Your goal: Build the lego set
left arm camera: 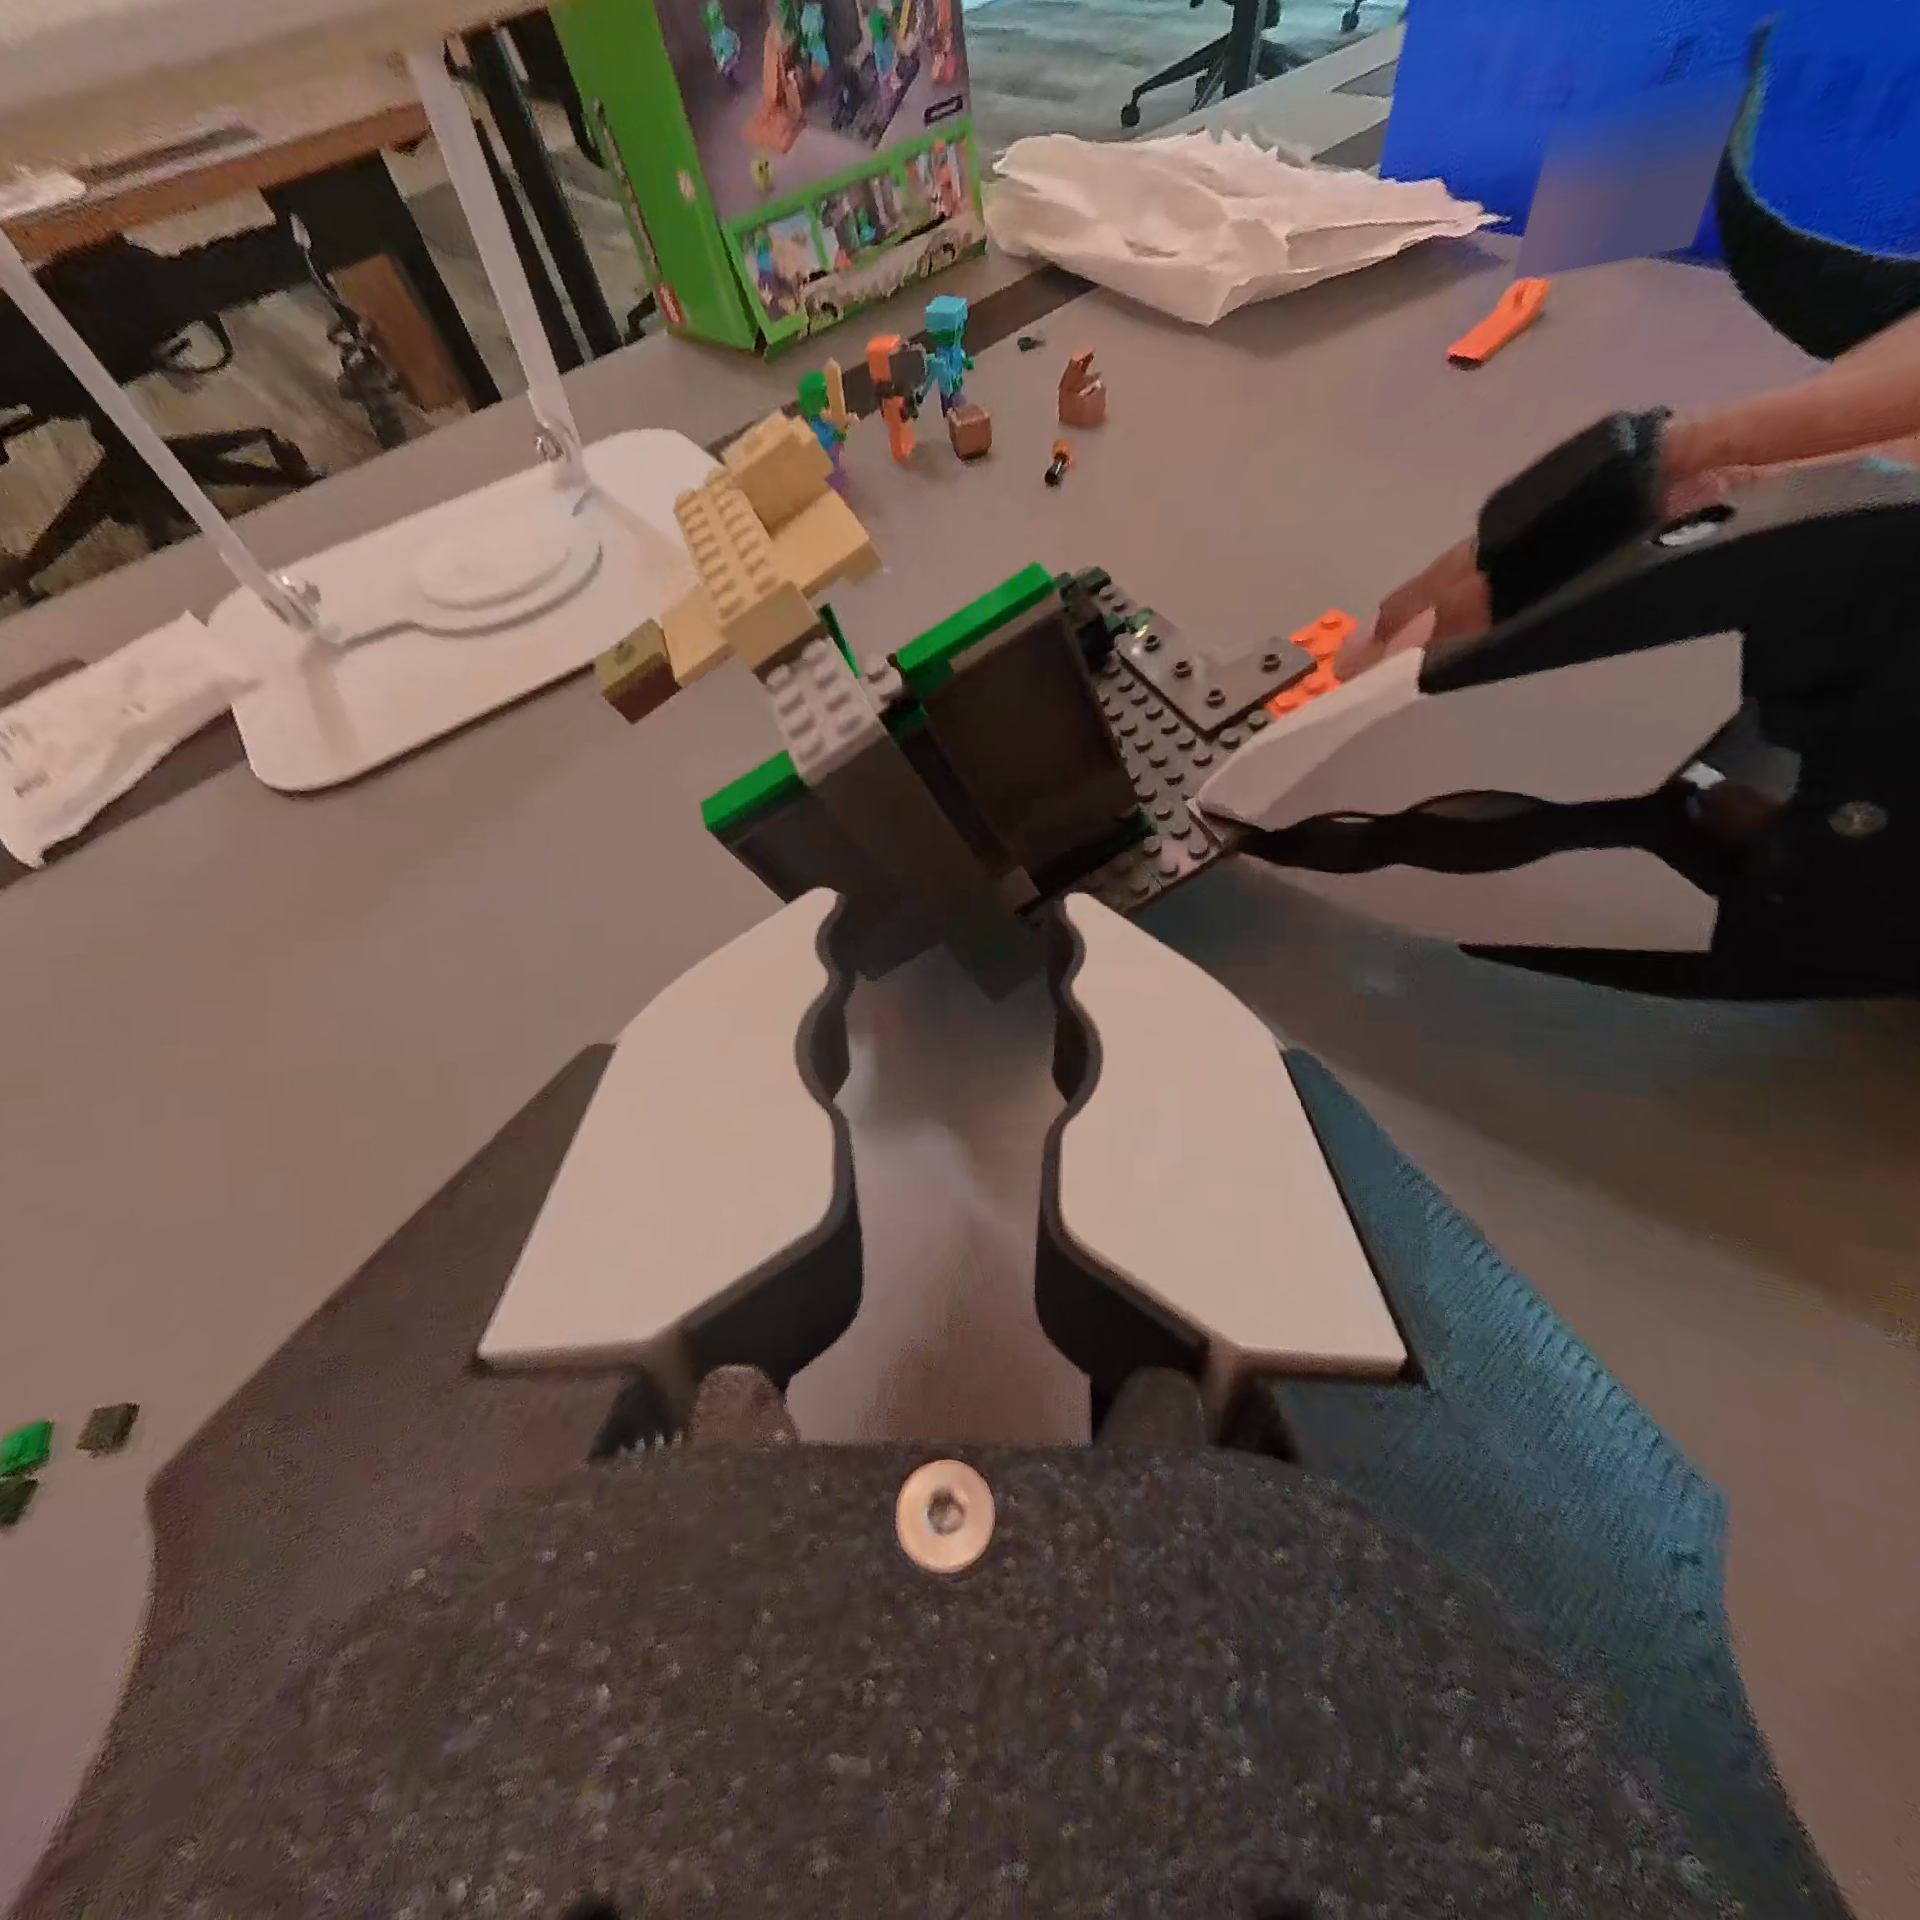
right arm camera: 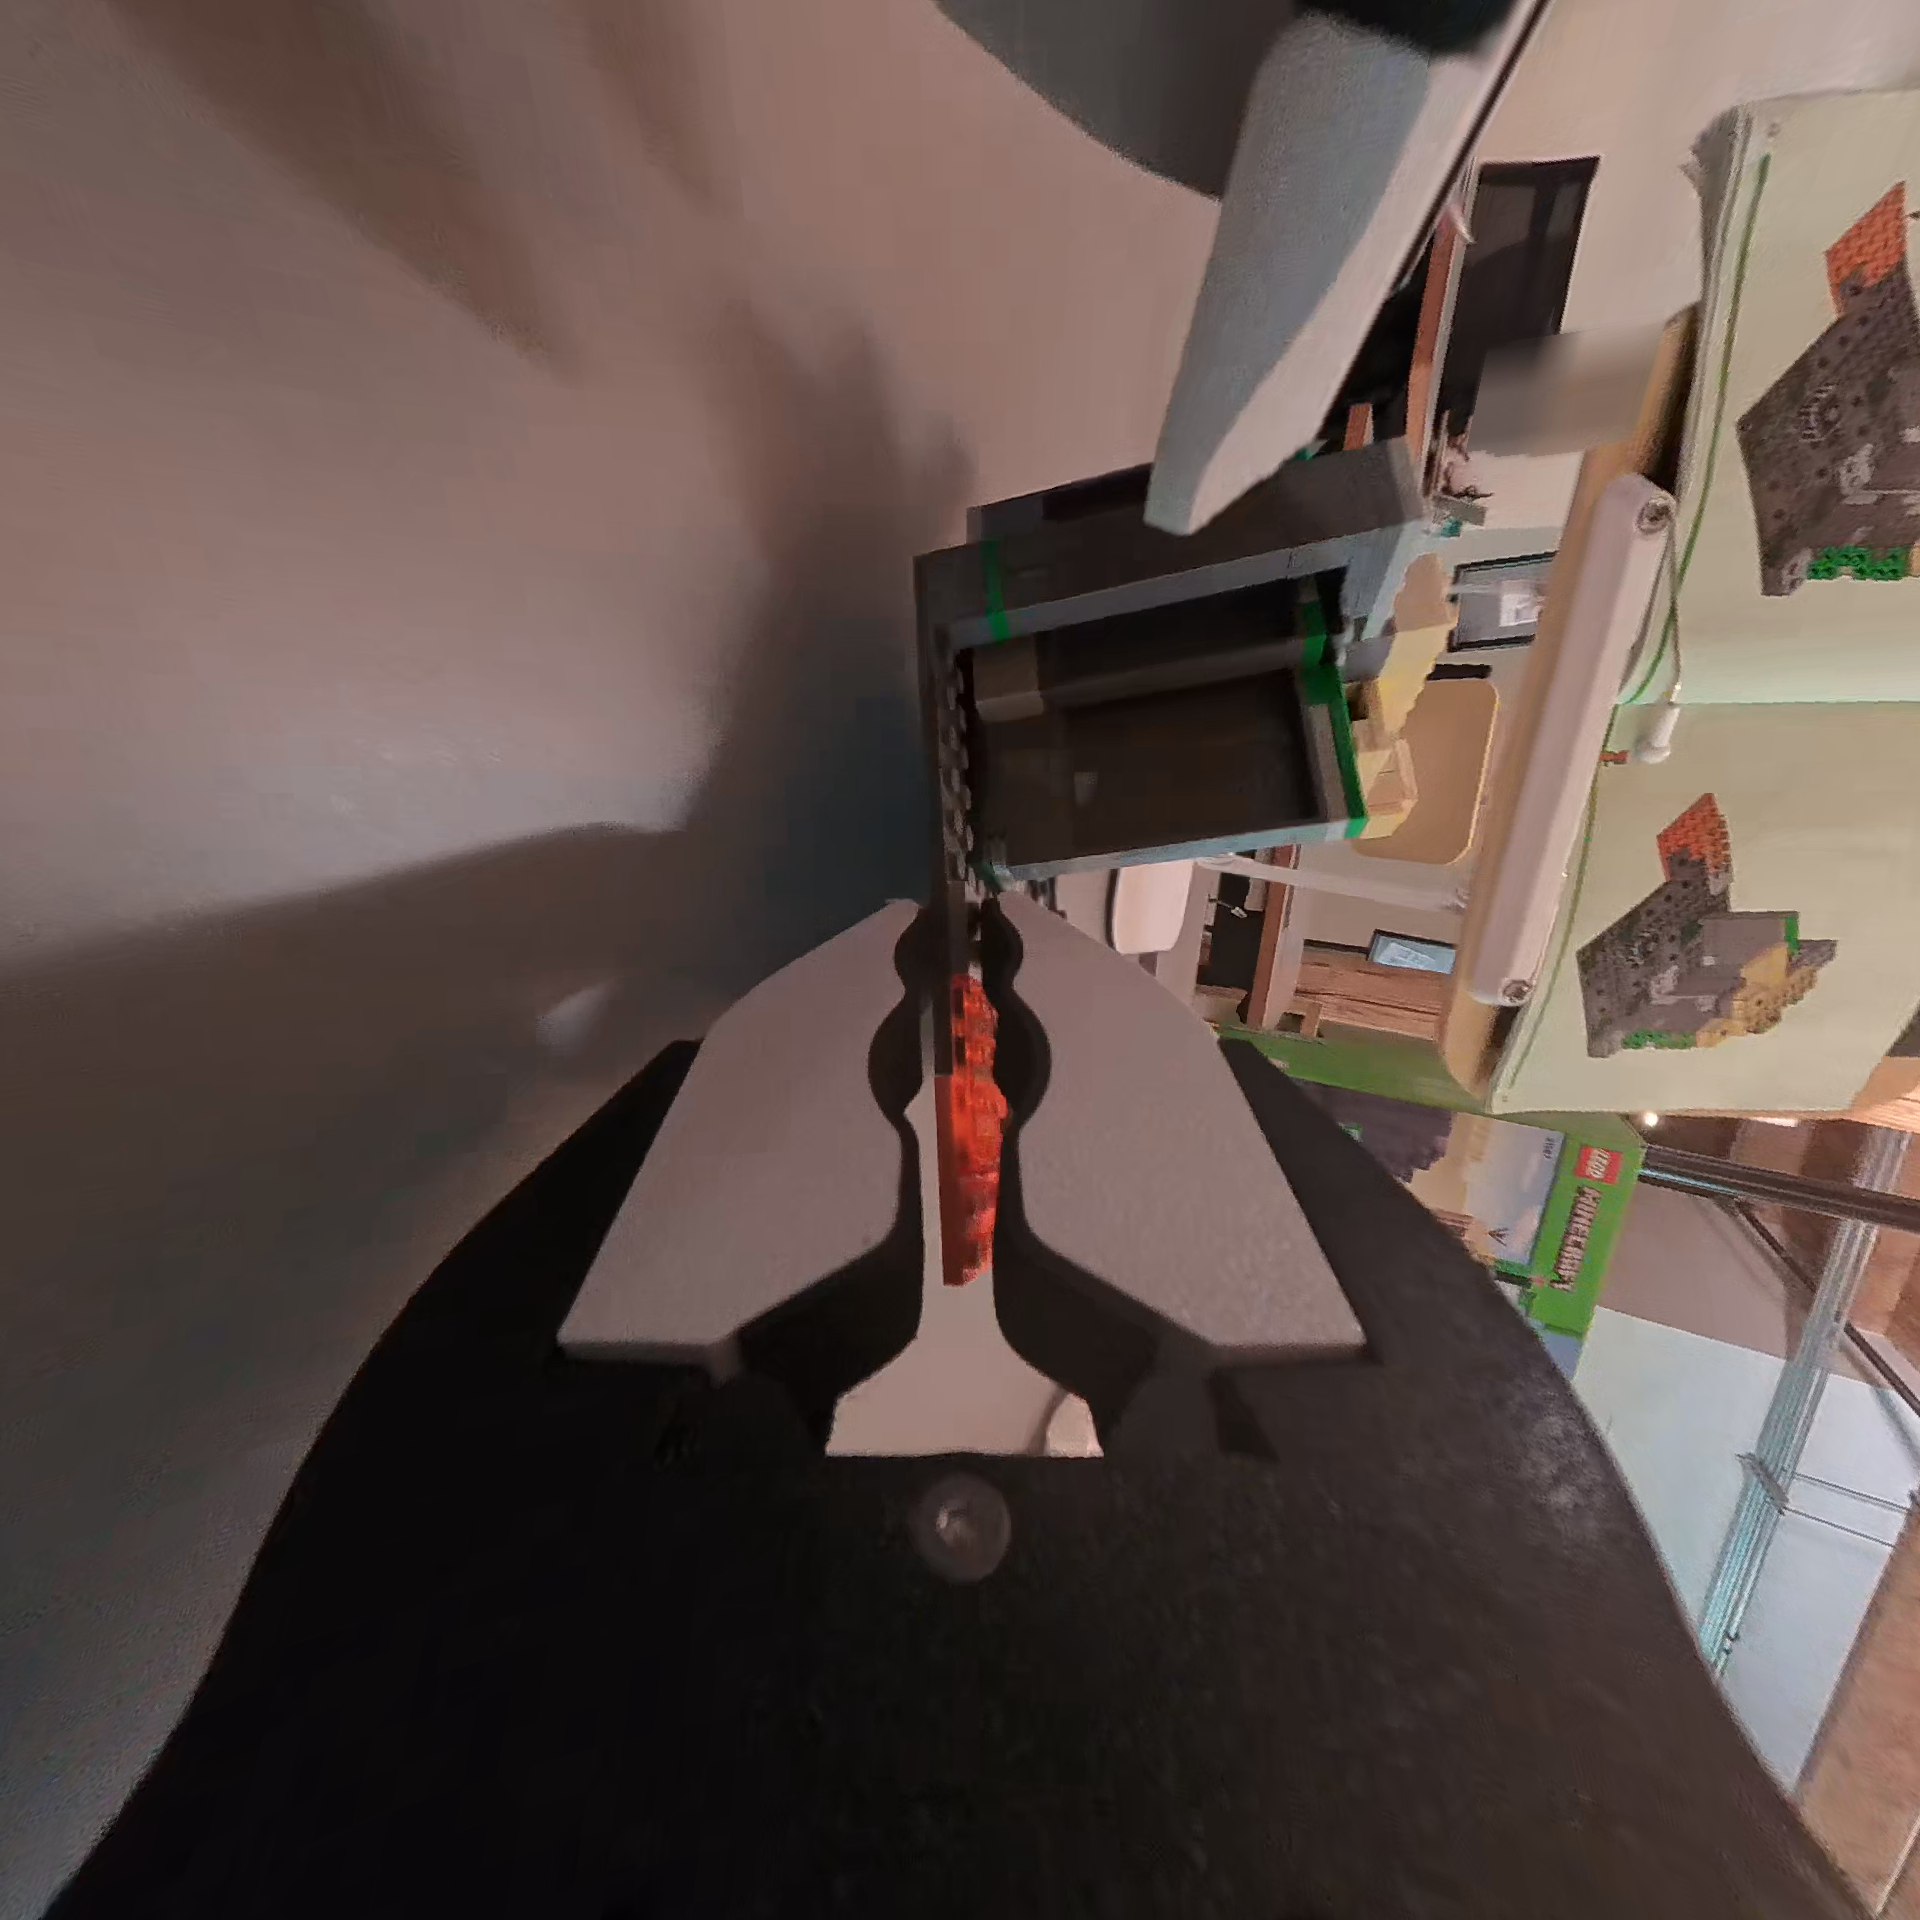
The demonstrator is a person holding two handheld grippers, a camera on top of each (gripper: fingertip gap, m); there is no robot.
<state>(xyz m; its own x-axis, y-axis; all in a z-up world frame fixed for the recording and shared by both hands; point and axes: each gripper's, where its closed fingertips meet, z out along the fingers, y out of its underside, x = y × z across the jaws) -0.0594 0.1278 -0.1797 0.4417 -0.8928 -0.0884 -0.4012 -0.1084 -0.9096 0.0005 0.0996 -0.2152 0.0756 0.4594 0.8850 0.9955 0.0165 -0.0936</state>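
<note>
Mid-assembly: right gripper fingers clamp the model by its baseplate; left gripper fingers pinch its wall; next, steady repositioning.

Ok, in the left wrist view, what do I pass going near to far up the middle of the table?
Left gripper shut on the dark brick build → dark brick build with green trim → tan stepped brick section → small blocky minifigures → green cardboard set box.

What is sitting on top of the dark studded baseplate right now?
On the baseplate: dark walls topped with green, a tan section, flat black plate over orange pieces. The right gripper covers its edge.
</note>
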